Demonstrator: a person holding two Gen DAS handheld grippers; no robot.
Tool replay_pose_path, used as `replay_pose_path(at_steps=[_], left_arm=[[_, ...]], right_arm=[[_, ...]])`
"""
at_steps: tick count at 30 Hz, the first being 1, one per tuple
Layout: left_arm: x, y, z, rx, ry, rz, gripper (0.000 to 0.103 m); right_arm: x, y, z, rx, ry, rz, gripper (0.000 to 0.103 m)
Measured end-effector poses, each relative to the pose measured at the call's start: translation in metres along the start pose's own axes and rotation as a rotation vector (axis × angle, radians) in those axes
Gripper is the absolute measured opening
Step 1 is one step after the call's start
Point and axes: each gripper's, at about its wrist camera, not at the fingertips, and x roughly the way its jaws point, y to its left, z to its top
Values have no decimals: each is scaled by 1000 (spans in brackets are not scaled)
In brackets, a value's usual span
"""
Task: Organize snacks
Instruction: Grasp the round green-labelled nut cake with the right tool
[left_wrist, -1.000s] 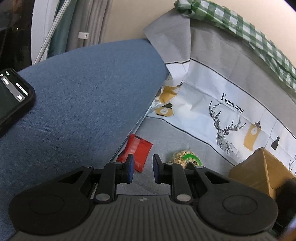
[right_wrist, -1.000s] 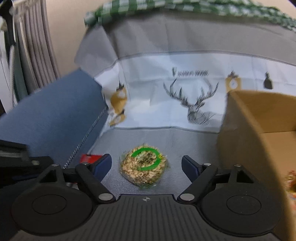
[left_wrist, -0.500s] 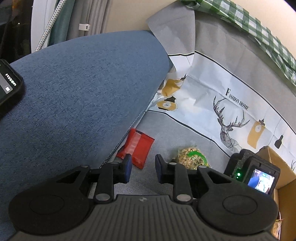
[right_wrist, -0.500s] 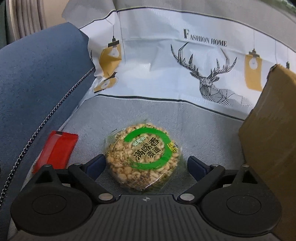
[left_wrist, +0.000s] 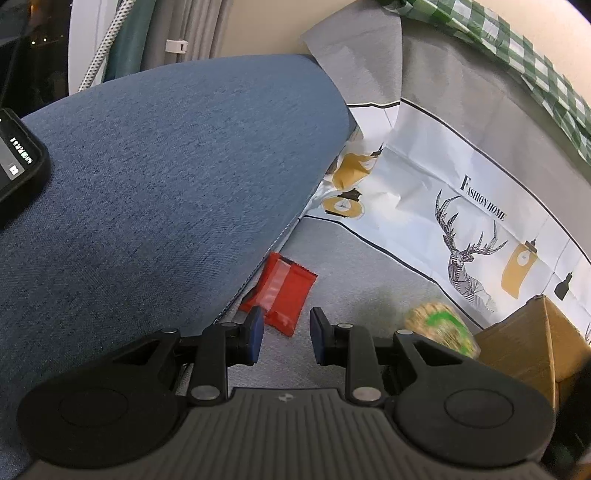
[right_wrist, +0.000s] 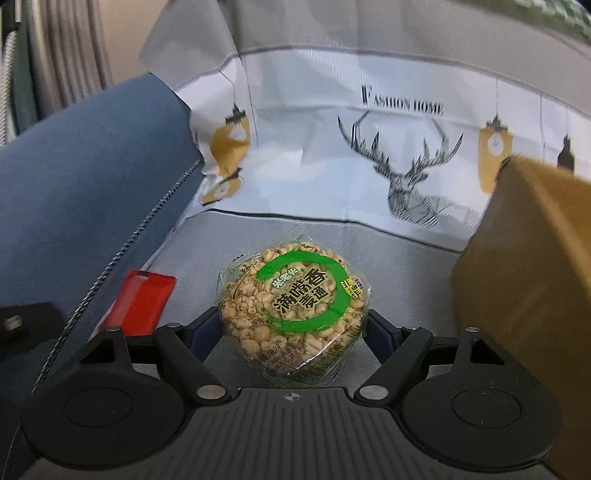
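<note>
A round puffed-grain cake (right_wrist: 295, 306) in clear wrap with a green ring label sits between the fingers of my right gripper (right_wrist: 291, 328). Its jaws are closing, both pads meet the wrapper's sides, and the cake is tilted up off the grey seat. In the left wrist view the same cake (left_wrist: 439, 325) is blurred, close to the cardboard box (left_wrist: 532, 339). A flat red snack packet (left_wrist: 282, 293) lies against the blue cushion's seam. My left gripper (left_wrist: 286, 334) hovers just short of it, open a narrow gap with nothing between the pads.
A blue cushion (left_wrist: 147, 203) rises on the left with a black phone (left_wrist: 18, 162) on it. A deer-print cloth (right_wrist: 388, 147) covers the backrest, with green checked fabric (left_wrist: 535, 62) above. The cardboard box (right_wrist: 524, 258) stands close on the right.
My right gripper moved in around the grain cake, narrowed onto it and tipped it up. In the left view the cake shifted toward the box. The left gripper stayed almost still.
</note>
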Motion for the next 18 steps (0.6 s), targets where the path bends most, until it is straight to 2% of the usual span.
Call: replay_pose_path(at_steps=[6, 8, 10, 12, 16, 18], left_arm=[[-5, 1, 2, 33, -21, -1, 30], [-6, 0, 2, 57, -24, -5, 30], [-5, -1, 2, 99, -16, -14, 31], [-2, -5, 0, 151, -10, -2, 32], [7, -16, -7, 260, 7, 35, 34], [13, -21, -10, 294, 11, 55, 39]], right_arm=[[-63, 0, -39, -98, 21, 47, 82], [-87, 0, -55, -114, -14, 93, 82], [-103, 0, -77, -164, -19, 101, 82], [-116, -2, -95, -171, 9, 147, 82], [-134, 2, -116, -210, 44, 194, 82], [-138, 5, -119, -226, 47, 202, 82]])
